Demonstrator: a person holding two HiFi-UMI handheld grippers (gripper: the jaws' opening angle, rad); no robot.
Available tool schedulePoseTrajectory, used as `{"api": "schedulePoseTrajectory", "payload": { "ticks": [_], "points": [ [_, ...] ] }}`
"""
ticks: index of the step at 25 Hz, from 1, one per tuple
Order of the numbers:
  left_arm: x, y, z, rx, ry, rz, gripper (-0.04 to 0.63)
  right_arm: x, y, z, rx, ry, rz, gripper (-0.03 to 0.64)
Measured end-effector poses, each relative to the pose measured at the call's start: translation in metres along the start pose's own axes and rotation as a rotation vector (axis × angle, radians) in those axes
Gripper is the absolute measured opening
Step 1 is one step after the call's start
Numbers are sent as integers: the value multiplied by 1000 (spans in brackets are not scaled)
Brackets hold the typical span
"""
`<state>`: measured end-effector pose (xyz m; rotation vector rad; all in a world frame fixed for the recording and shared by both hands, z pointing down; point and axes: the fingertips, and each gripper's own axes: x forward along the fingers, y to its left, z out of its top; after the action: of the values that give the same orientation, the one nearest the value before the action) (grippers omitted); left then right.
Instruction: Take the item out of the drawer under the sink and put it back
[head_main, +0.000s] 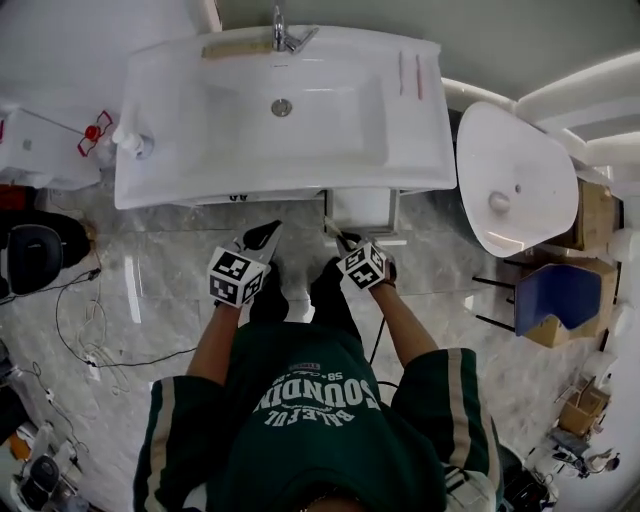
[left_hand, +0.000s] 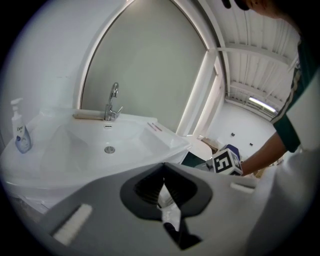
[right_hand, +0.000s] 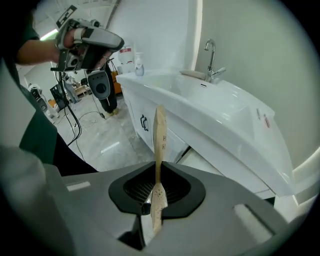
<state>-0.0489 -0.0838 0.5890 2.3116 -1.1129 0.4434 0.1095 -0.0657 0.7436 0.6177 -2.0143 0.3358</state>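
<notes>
My right gripper is shut on a thin flat tan stick. In the right gripper view the stick stands upright out of the right gripper, in front of the white sink. Just beyond it, under the sink, a white drawer stands pulled out. My left gripper hangs level with the right one, a little to its left. Seen from its own camera, the left gripper has its jaws together, and I see nothing held.
A soap bottle stands on the sink's left corner. A white oval fixture sits to the right, with a blue object below it. Cables and a black device lie on the marble floor at left.
</notes>
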Motion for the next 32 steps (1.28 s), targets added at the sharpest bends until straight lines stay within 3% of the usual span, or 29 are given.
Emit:
{"api": "schedulePoseTrajectory", "payload": {
  "ticks": [4,8,16,25,32],
  "points": [
    [-11,4,15,30,-24,4,51,-22,7,34,19,-98,-15,35],
    [-26,18,38,49,-70,27,51,-58,-4,88,112,-238,-29,35],
    [-57,42,89,114,-170,59,51,-131,-35,173,166,-472,-143,35],
    [-87,56,143,180,-256,74,51,-226,-55,244,178,-732,-255,35],
    [-98,53,159,194,-289,66,51,-288,-49,270,194,-883,-281,35]
  ]
}}
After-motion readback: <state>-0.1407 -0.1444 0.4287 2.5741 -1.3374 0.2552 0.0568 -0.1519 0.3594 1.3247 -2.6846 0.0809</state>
